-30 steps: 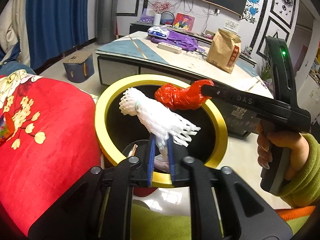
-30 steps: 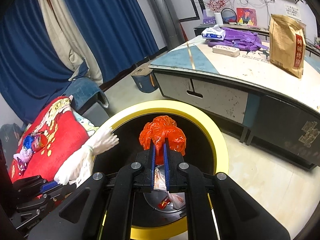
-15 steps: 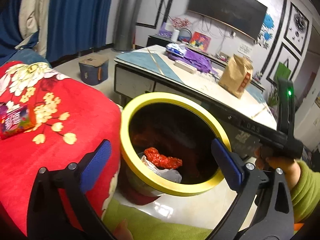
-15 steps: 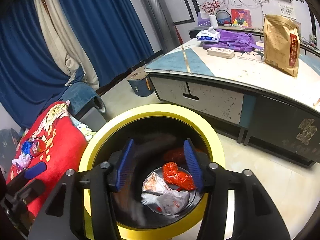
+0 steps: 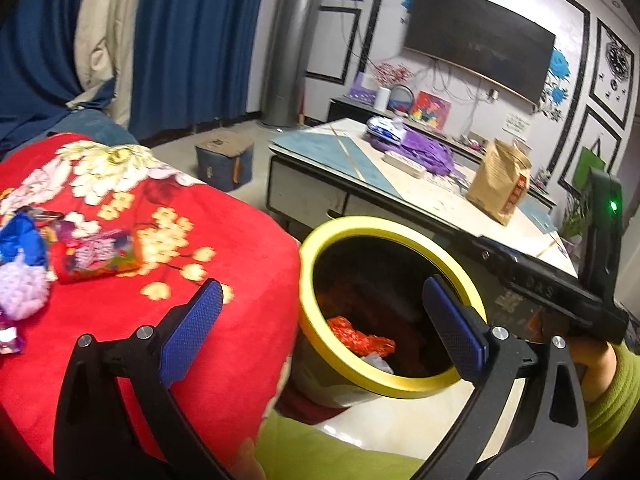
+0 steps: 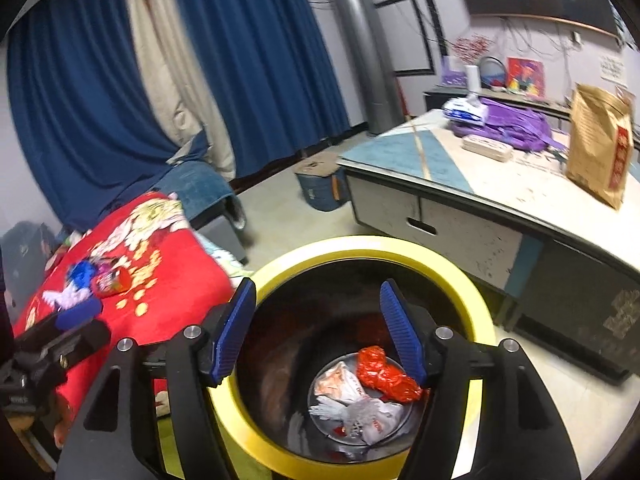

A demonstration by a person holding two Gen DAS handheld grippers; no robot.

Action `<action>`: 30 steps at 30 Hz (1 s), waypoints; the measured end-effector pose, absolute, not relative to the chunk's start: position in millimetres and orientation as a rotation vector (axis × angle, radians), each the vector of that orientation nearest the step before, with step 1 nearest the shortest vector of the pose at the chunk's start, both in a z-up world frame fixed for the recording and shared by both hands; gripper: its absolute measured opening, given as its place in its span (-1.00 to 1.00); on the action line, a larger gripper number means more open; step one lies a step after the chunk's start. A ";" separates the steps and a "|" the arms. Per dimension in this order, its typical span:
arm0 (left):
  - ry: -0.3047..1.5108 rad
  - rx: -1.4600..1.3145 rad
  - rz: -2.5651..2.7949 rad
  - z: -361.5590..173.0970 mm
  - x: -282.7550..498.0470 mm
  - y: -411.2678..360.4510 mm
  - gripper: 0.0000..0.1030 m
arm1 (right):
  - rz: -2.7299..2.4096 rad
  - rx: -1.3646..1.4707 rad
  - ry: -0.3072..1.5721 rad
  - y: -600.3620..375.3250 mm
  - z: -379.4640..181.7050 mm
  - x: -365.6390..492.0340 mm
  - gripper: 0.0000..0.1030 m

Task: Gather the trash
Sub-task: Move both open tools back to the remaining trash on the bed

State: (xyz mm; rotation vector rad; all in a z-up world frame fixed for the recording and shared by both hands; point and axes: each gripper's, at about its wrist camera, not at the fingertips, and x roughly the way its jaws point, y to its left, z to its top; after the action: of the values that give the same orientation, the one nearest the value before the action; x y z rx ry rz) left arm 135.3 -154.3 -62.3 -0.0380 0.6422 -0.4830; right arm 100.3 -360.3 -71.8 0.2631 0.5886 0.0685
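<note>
A black trash bin with a yellow rim (image 5: 348, 226) (image 6: 400, 246) stands beside a red flowered blanket (image 5: 224, 240) (image 6: 180, 280). In the bin lie a crumpled red plastic bag (image 5: 360, 338) (image 6: 384, 374) and white foam netting (image 6: 352, 410) among other wrappers. My left gripper (image 5: 320, 330) is open and empty, at the bin's near left edge. My right gripper (image 6: 318, 326) is open and empty above the bin's mouth. On the blanket lie a red snack wrapper (image 5: 100, 256) (image 6: 110, 282), a blue scrap (image 5: 20, 240) and a purple foam net (image 5: 20, 292).
A low table (image 5: 400, 184) (image 6: 500, 184) stands behind the bin with a brown paper bag (image 5: 500, 182) (image 6: 600, 148), a purple bag (image 6: 508, 126) and a tissue pack. A small blue box (image 5: 224, 160) (image 6: 320, 184) sits on the floor. Blue curtains hang at the left.
Both grippers opened and let go: the red bag and the white foam netting dropped into the bin. My left gripper has swung left towards the blanket; both have lifted.
</note>
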 end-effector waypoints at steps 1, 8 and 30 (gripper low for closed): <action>0.638 -0.043 -0.475 -61.3 135.1 -150.9 0.78 | 0.079 0.256 0.588 -356.2 -70.4 100.4 0.21; 0.588 -0.099 -0.379 -47.5 133.2 -114.6 0.78 | 0.146 0.213 0.594 -328.4 -63.2 103.1 0.23; 0.449 -0.255 -0.060 -8.9 131.4 7.0 0.78 | 0.451 0.084 0.563 -212.7 -21.2 119.2 0.28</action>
State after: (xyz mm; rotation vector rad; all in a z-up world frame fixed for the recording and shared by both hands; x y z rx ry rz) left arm 131.4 7.0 -8.9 -0.2549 0.4488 -0.0604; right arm 119.2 -212.7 -21.2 0.0842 0.5629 0.4507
